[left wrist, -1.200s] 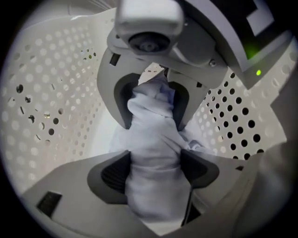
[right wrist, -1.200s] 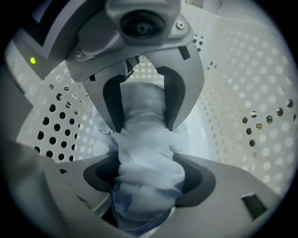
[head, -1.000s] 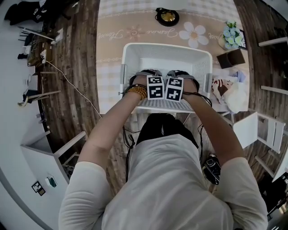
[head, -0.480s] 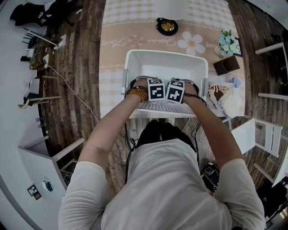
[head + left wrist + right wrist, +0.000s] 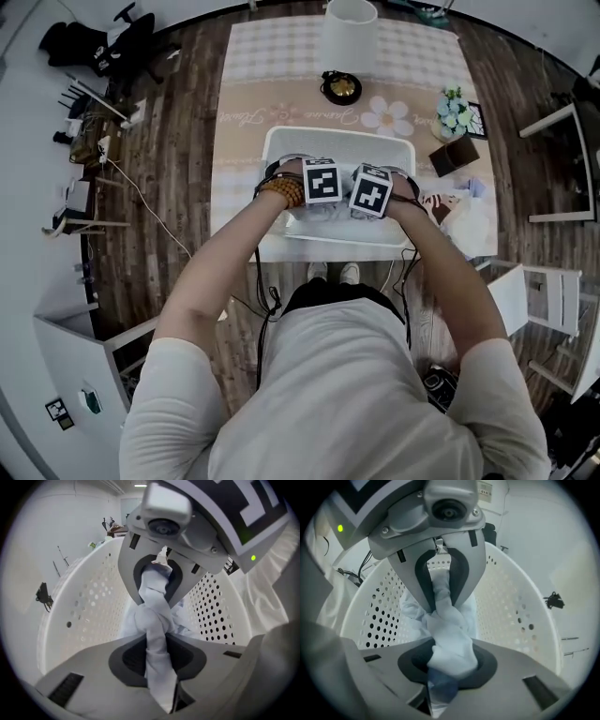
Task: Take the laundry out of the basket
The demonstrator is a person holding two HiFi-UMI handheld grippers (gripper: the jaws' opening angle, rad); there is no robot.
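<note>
Both hand-held grippers (image 5: pixel 152 616) (image 5: pixel 445 620) lifted, pointing down, jaws just closing on laundry (image 5: pixel 157 677)

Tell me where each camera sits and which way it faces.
Head view: on the person's head, looking steeply down at the basket on the table; both forearms and marker cubes show.
Left gripper view: on the left gripper, looking along its jaws into the basket; the jaws, just closed further, pinch laundry.
Right gripper view: on the right gripper, likewise into the basket; its jaws, just closed further, pinch laundry too.
Shared: both gripper views show the basket's perforated wall and the laundry.
</note>
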